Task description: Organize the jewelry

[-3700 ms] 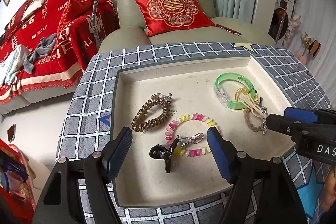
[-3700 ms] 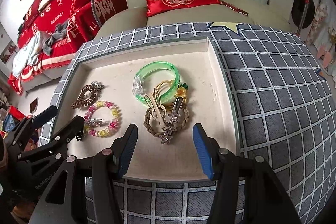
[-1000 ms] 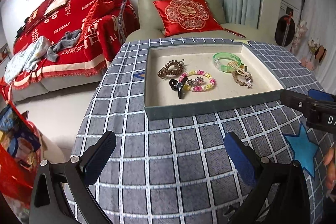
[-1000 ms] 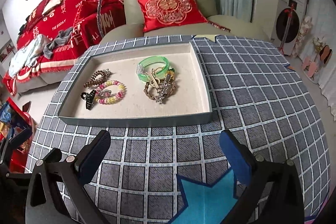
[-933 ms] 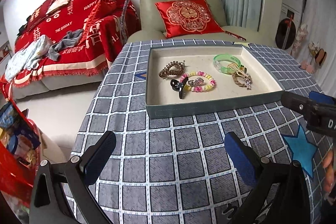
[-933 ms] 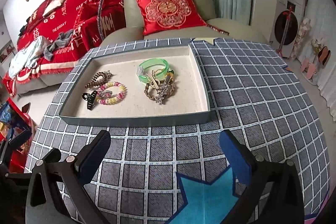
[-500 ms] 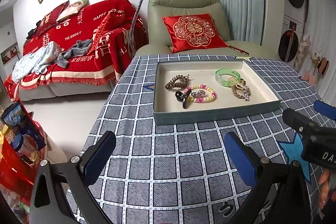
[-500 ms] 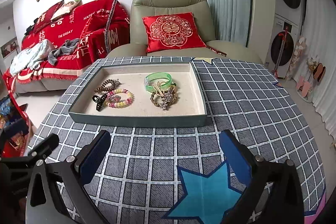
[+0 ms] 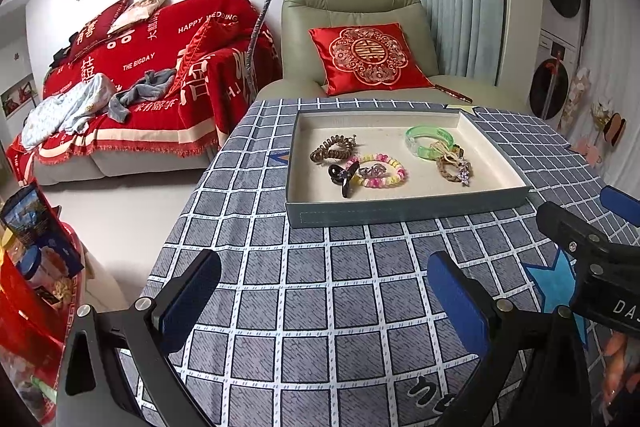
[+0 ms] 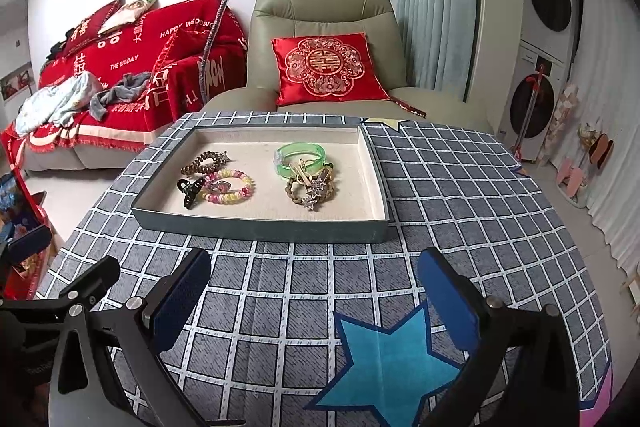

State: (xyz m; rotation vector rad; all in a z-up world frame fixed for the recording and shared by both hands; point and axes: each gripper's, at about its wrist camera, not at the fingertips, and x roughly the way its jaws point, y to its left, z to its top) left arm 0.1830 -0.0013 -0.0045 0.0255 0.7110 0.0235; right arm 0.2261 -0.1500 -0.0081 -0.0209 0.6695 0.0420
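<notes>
Both our tools, left gripper [image 9: 324, 291] and right gripper [image 10: 314, 287], hang spread and empty over the checked tablecloth [image 10: 460, 195], well short of the grey shallow tray [image 10: 260, 221]. Its tangled braided bands and star clips [image 10: 310, 189] risk lifting together.

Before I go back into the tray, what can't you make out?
- Right pile, both views: green bangle, hair ties and star clip overlap; too small to tell what's tangled.
- Clip inside beaded bracelet: too small to identify.
- Tray floor by near wall, both views: hidden by the wall.
</notes>
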